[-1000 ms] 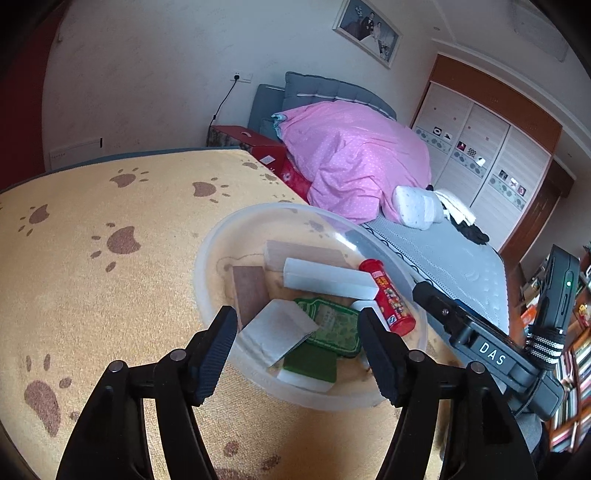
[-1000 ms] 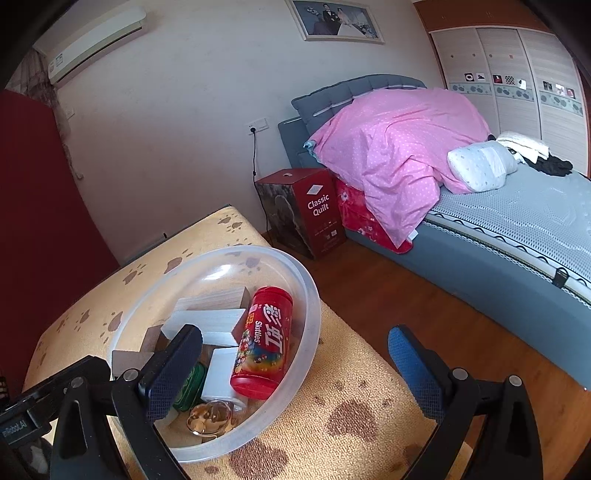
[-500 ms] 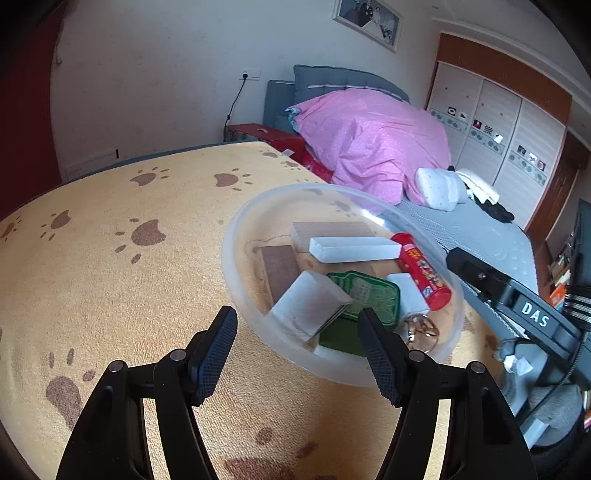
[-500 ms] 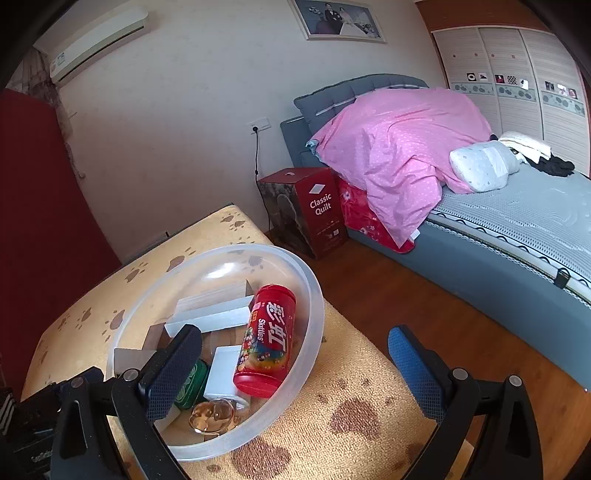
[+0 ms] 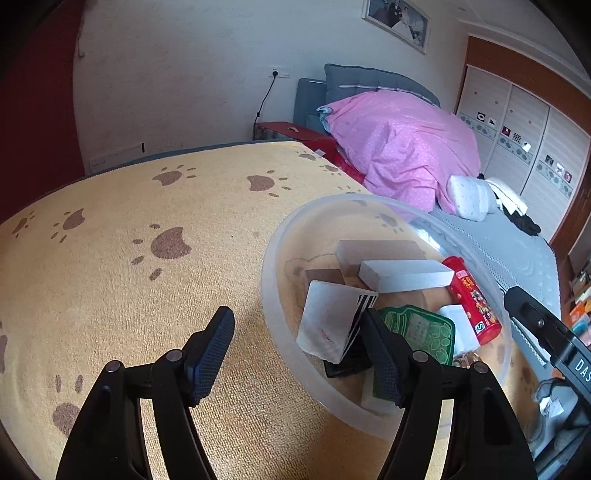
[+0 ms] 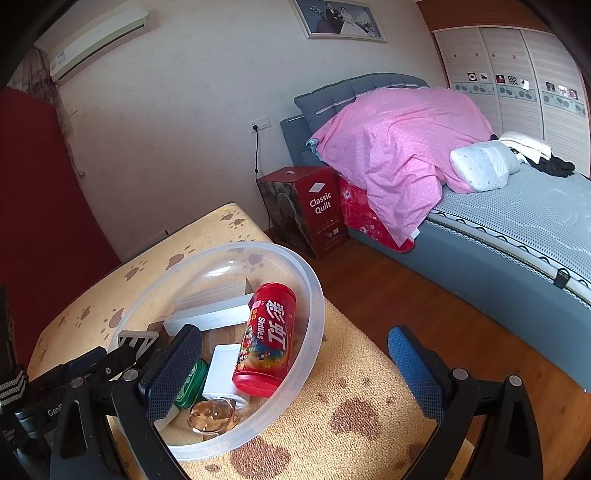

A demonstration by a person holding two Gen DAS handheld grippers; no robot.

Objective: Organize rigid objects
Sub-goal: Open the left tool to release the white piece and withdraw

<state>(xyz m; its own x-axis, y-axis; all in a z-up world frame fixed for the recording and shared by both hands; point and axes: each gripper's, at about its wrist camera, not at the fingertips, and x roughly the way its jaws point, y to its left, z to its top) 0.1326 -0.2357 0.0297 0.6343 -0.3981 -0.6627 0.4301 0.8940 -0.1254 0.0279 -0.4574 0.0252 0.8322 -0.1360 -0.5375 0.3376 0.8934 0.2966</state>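
Both tongs gape wide, empty: left tongs (image 5: 299,349), right tongs (image 6: 295,363); between them the clear bowl (image 6: 314,291) already holds blocks and a Skittles can (image 6: 267,339); sorting looks nearly done.

Left wrist view: left gripper's right finger (image 5: 380,354) covers part of the green tin (image 5: 421,332) and the dark flat thing under the white card (image 5: 332,325) in the clear bowl (image 5: 280,295); can't tell what that dark thing is. Small glassy item beside the tin is mostly hidden. Right gripper body (image 5: 546,339) is cut by the frame edge, lettering incomplete.

Right wrist view: right gripper's left finger (image 6: 173,369) hides most of the tin (image 6: 192,384) and the bowl's near contents. Amber glass piece (image 6: 212,415) is distorted through the bowl wall, shape unclear. Wall photo (image 6: 341,18) too small for detail.
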